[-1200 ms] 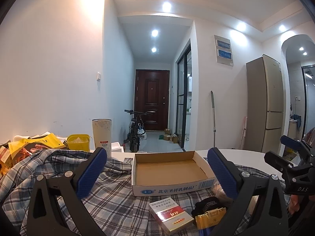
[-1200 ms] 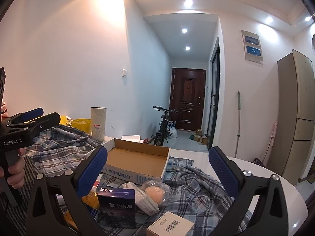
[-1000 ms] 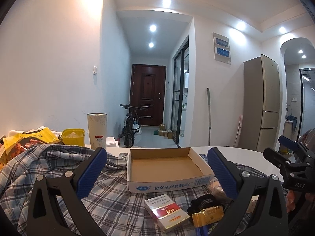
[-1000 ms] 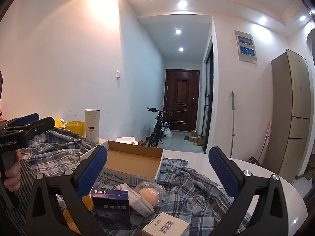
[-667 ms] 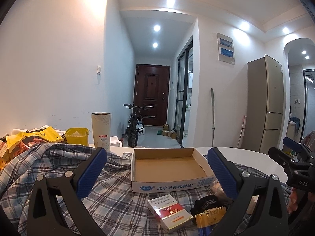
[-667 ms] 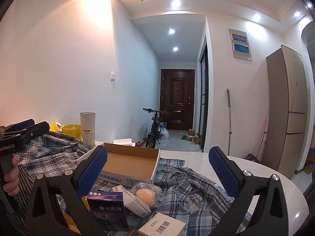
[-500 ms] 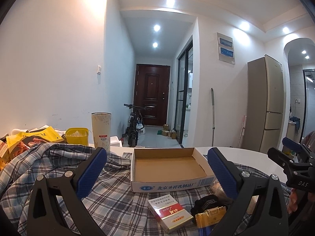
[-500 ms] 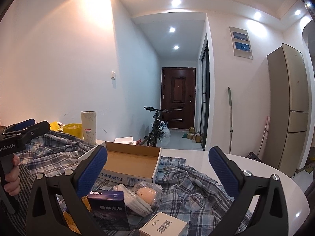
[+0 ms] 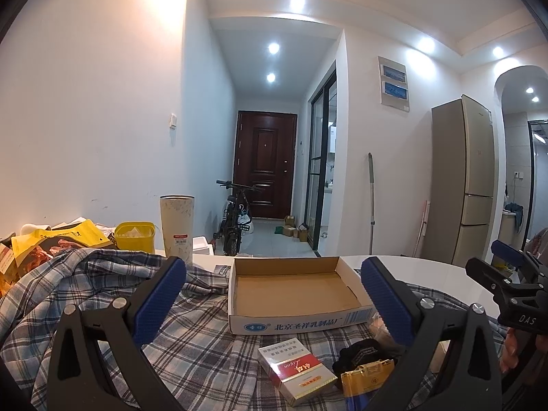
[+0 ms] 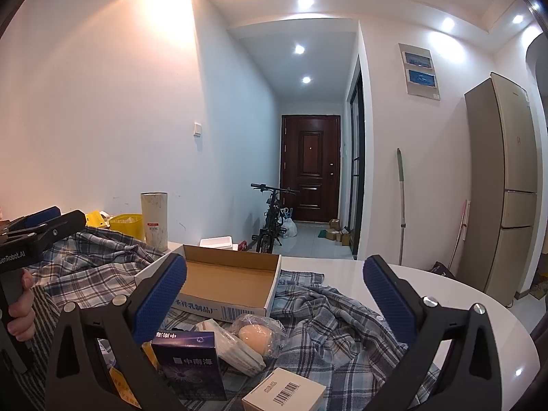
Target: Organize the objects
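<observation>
My left gripper (image 9: 272, 293) and right gripper (image 10: 274, 296) both hang spread wide, grasping nothing; the empty cardboard box (image 9: 294, 287) sits on the plaid shirt (image 9: 102, 291) ahead. The red cigarette pack (image 9: 296, 371) lies just before it; the purple box (image 10: 190, 368) nearby.

Both grippers hover with jaws spread wide and nothing between them. Ahead of the left gripper (image 9: 273, 291), the shallow cardboard box (image 9: 294, 289) lies open-topped. Below its jaws a red-and-white pack (image 9: 296, 375) and gold item (image 9: 368, 375) crowd the plaid shirt (image 9: 102, 294). A tall cup (image 9: 177, 227) stands beyond the left jaw.
</observation>
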### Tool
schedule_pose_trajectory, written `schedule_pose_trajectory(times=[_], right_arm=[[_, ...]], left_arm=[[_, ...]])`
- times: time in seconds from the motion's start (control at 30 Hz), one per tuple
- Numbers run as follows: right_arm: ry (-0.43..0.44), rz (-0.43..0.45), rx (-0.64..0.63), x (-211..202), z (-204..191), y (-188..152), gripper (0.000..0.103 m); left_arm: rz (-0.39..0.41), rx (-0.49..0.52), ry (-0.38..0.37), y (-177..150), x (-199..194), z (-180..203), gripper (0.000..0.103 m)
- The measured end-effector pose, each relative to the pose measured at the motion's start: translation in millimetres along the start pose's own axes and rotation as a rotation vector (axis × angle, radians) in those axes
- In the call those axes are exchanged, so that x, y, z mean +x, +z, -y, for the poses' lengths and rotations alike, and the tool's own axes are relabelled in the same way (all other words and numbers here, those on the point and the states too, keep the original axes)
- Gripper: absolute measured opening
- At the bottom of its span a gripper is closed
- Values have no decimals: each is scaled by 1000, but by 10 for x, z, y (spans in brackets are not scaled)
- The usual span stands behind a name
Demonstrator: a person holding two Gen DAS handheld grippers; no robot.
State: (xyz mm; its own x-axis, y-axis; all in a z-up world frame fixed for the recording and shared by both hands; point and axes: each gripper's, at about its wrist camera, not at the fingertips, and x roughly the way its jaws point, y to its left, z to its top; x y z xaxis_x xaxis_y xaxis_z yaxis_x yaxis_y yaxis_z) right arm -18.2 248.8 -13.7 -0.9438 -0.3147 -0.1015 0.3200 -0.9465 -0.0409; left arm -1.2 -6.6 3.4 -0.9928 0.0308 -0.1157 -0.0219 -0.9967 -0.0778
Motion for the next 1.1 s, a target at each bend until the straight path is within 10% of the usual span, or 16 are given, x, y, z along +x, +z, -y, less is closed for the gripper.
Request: schedule_pose_trajectory(times=[1.1], right_arm=[[-3, 2, 11, -5, 1, 40, 103]], left_arm=[[6, 8, 3, -7, -1, 3, 103]])
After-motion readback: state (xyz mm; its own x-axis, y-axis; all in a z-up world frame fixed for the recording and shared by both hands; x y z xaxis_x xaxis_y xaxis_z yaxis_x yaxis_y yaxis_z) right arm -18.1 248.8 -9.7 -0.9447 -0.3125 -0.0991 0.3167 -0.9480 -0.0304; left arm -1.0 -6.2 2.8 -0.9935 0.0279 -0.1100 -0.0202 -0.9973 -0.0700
